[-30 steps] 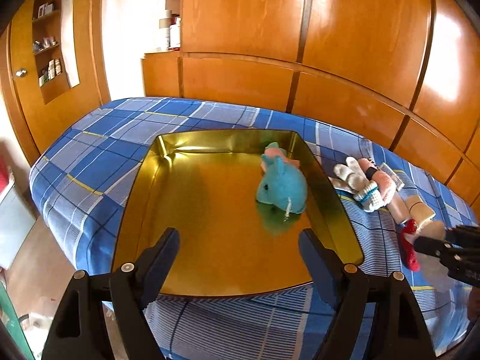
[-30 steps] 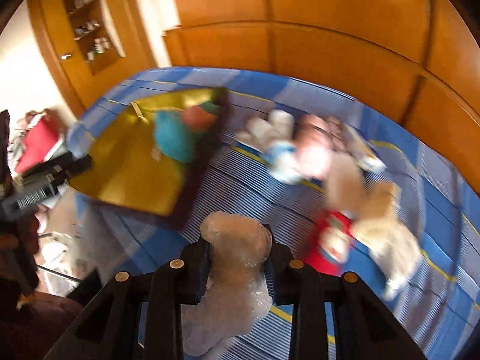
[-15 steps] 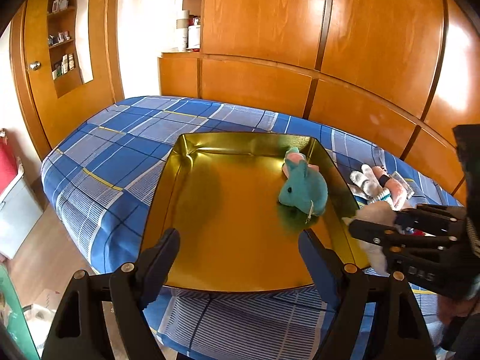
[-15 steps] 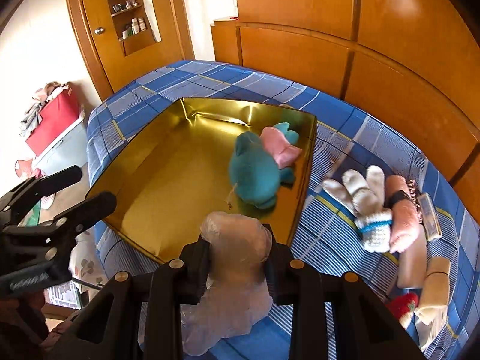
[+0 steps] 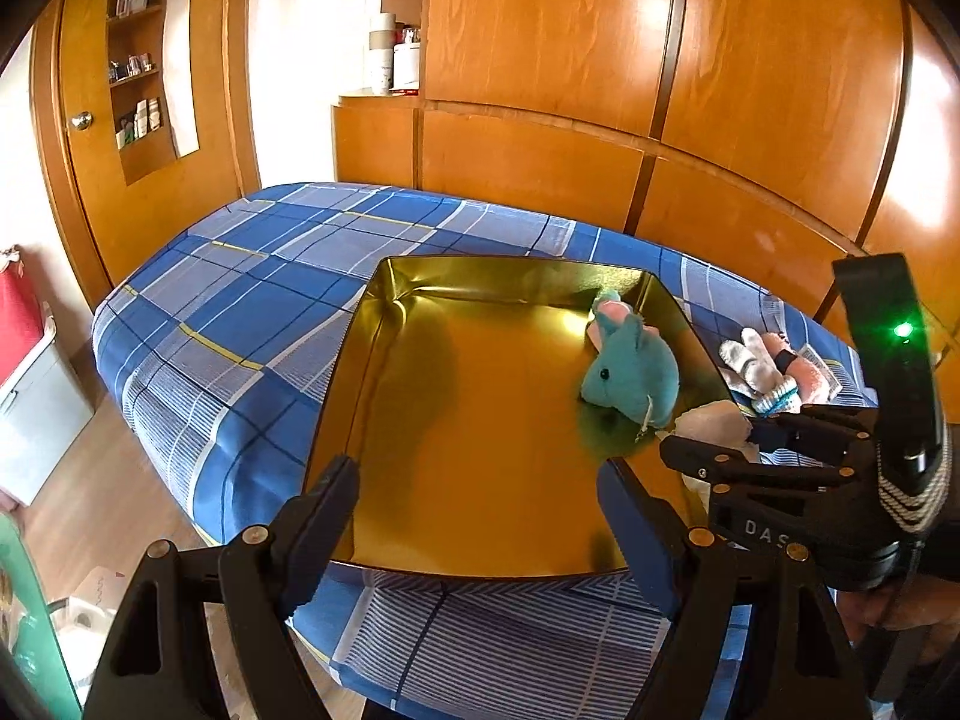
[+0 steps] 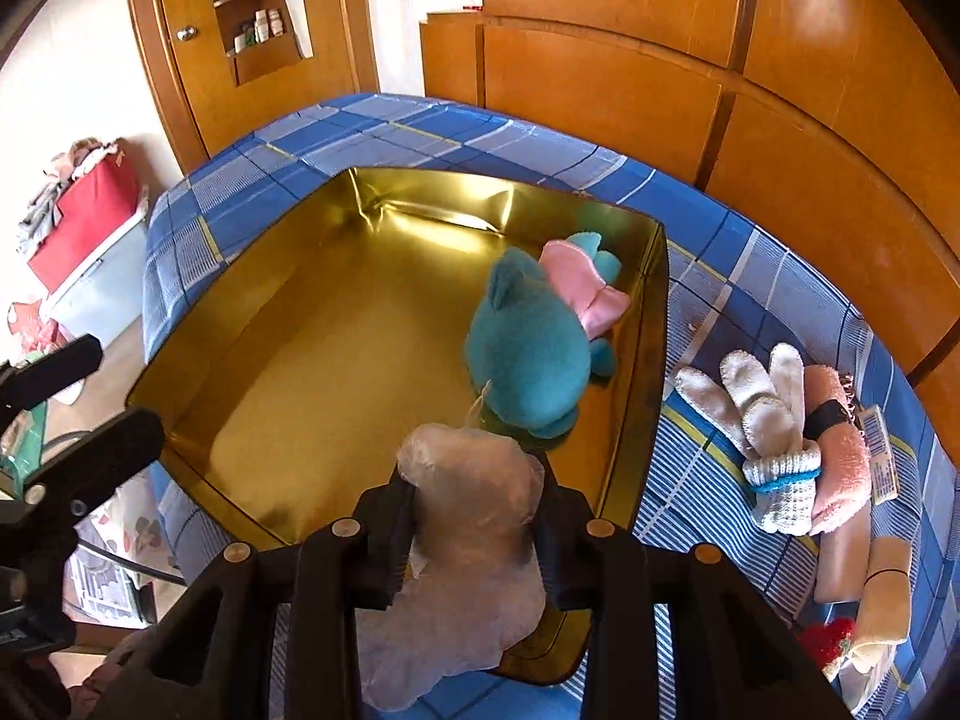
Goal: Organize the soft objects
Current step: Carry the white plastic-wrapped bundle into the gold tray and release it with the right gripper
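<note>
A gold tray (image 5: 384,360) (image 6: 258,276) lies on the blue plaid bed. A teal plush (image 5: 633,375) (image 6: 531,354) with pink parts lies in its right half. My right gripper (image 6: 474,516) is shut on a pale soft toy wrapped in clear plastic (image 6: 468,534) and holds it over the tray's near right corner; it also shows in the left wrist view (image 5: 711,438), with the toy (image 5: 711,420) at its tips. My left gripper (image 5: 480,498) is open and empty above the tray's near edge.
White knitted gloves (image 6: 762,414) (image 5: 756,366), a pink rolled cloth (image 6: 840,462) and further soft items (image 6: 870,594) lie on the bed right of the tray. Wooden wardrobe panels (image 5: 600,90) stand behind. A red box (image 6: 84,216) sits on the floor at left.
My right gripper has carried the wrapped toy leftward from over the bed to over the tray's near right corner. The left gripper has stayed open and drawn back a little.
</note>
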